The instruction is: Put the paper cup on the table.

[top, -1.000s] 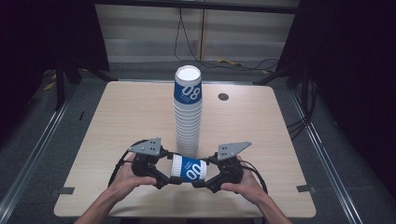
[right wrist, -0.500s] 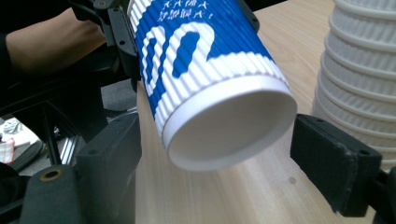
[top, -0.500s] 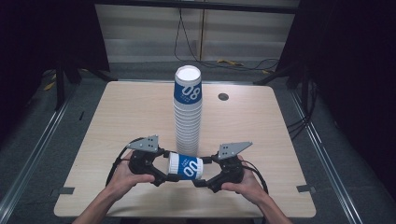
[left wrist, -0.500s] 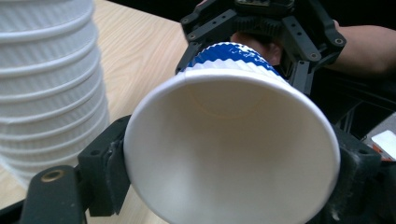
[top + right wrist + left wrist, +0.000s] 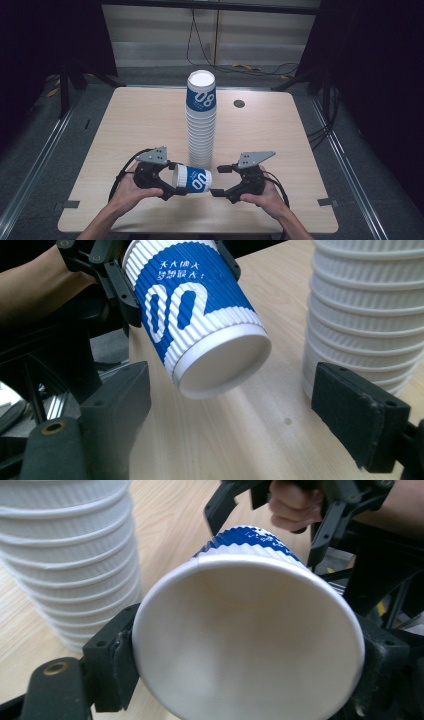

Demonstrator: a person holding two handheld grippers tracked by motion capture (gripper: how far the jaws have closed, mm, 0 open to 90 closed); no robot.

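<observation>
Right gripper point(image 5: 223, 181) has let go and backed off, jaws spread; our left gripper point(image 5: 171, 179) alone pinches the blue-and-white ribbed paper cup point(image 5: 192, 179) sideways near the worktop's front edge, beside the tall cup stack point(image 5: 201, 122).

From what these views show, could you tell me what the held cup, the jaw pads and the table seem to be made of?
Cup: likely paper, with a matte ribbed outer wall printed blue and white and a smooth white inside.
Pads of the right gripper: probably dark foam or rubber, with a matte, slightly grainy face and rough edges.
Table: pale wood-grain top with faint streaks, possibly laminate; a real wood surface cannot be ruled out.
</observation>
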